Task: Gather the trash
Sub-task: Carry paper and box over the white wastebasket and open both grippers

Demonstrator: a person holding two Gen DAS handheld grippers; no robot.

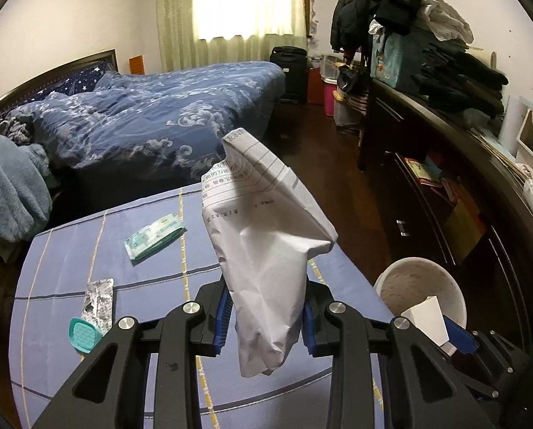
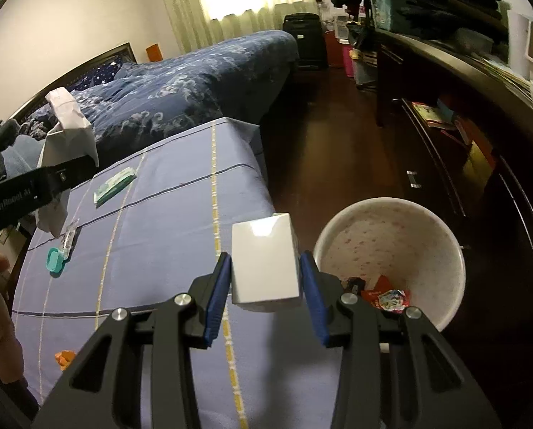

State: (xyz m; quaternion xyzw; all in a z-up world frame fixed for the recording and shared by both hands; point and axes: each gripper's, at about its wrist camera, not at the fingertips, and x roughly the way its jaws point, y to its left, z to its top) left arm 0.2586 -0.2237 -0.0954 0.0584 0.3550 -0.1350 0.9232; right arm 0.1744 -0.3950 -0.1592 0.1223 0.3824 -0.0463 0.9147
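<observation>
the left gripper [image 1: 264,316] points forward and down over the blue cloth-covered table [image 1: 105,250], its blue pads clamped on a crumpled printed paper [image 1: 266,243] that stands up above the fingers. the right gripper [image 2: 265,287] tilts down too, at the table's edge, squeezing a small white box [image 2: 264,262]. just right of it the white bin [image 2: 391,246] sits on the floor, holding what looks like red wrappers [image 2: 388,295].

bin [image 1: 423,268] partly hidden, paper's [image 1: 266,250] print unreadable
</observation>
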